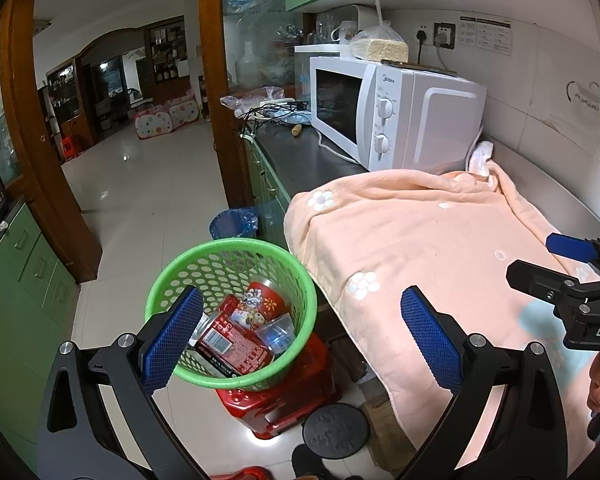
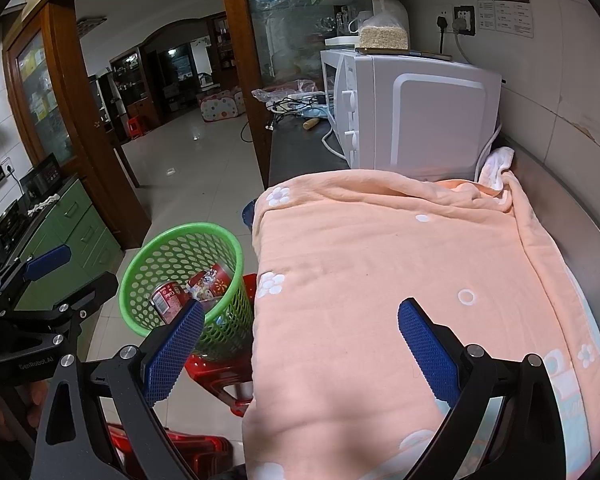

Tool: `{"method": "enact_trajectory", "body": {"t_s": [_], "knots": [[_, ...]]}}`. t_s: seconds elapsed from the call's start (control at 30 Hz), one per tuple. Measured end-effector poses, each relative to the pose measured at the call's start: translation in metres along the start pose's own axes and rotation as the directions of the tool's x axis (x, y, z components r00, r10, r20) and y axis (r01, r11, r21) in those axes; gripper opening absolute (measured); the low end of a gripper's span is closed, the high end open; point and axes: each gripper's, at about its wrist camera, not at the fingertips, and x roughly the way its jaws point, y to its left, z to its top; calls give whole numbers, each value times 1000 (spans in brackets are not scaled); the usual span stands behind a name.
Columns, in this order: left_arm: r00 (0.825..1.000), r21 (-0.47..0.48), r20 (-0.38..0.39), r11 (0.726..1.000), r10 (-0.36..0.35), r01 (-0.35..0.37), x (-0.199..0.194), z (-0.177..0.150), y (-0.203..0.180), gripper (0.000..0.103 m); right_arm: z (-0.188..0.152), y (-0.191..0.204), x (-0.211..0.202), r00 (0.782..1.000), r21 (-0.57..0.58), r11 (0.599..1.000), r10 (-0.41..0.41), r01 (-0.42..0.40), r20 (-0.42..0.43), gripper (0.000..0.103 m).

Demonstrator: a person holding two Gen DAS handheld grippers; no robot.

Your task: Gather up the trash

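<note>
A green mesh basket [image 1: 236, 248] stands on a red plastic stool [image 1: 284, 400] beside the counter; it also shows in the right wrist view [image 2: 148, 264]. Inside lie a red paper cup [image 1: 262, 300], a red can [image 1: 236, 346] and a clear plastic cup [image 1: 278, 332]. My left gripper [image 1: 302, 336] is open and empty, above the basket's right side and the blanket edge. My right gripper [image 2: 300, 344] is open and empty over the peach blanket [image 2: 400, 272]; it shows at the right edge of the left wrist view [image 1: 556, 264].
The peach flowered blanket [image 1: 440, 240] covers the counter. A white microwave [image 1: 396, 112] stands behind it with a bag on top. A blue-lined bin [image 1: 234, 222] sits on the tiled floor. A black round disc [image 1: 336, 430] lies by the stool. Green cabinets [image 1: 20, 280] line the left.
</note>
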Motion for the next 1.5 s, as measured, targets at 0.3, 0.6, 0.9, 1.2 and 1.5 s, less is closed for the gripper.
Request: {"method": "enact_trajectory", "body": {"t_s": [0.3,0.6,0.9,1.2,1.5], "knots": [[1000,12,17,1000,19,-19,-4,2,-3,98,1,3,1,1000,-4,1000,2,-2,2,94],[999,15,19,1000,27,-27,-4,3,-3,98,0,4,0,1000,-6,1000,4,-4,3,94],[999,16,22,999,31,-31,-4,2,-3,98,1,6,0,1000,-7,1000,5,-5,3,94],[999,13,23,999,33,-33,-4,3,-1,98,1,6,0,1000,-7,1000,5,-5,5,94],[1000,-9,19,1000,26,-25,-4,5,2,98,1,6,0,1000,-7,1000,6,-6,2,94]]}}
